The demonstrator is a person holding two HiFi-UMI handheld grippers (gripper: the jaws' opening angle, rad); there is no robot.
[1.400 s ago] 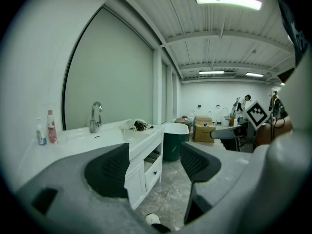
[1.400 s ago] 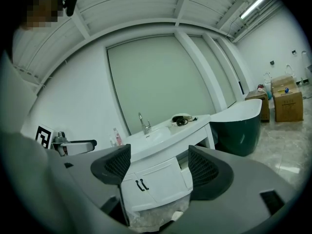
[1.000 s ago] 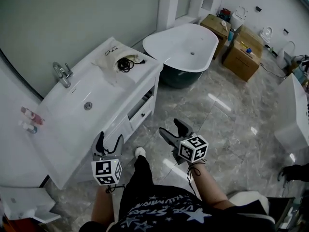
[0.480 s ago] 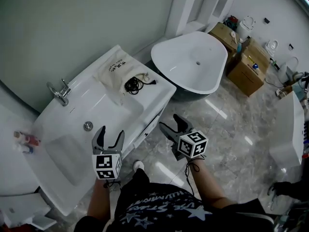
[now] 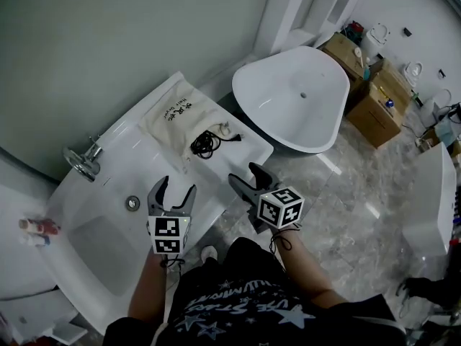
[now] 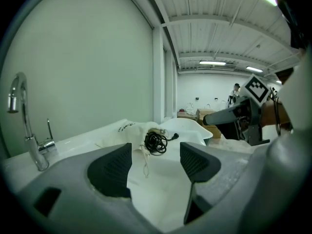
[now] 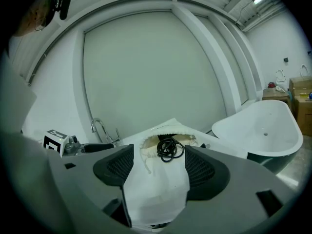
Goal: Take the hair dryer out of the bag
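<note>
A bag (image 5: 173, 117) is laid on the table (image 5: 248, 148), at the end nearest the bathtub (image 5: 274, 114). A coiled cord (image 5: 205, 144) is found at the bag's mouth, on the side toward the table's front edge, and is partly spilled onto the table. Left of the bag, a basin (image 5: 101, 236) is sunk into the table, and a tap (image 5: 81, 161) is set behind it by the wall (image 5: 130, 42). Further left of the bag, past the basin, bottles (image 5: 39, 227) are found. Right of the bag, the bathtub is stood on the floor (image 5: 346, 186), and cardboard boxes (image 5: 374, 103) are placed beyond it.
</note>
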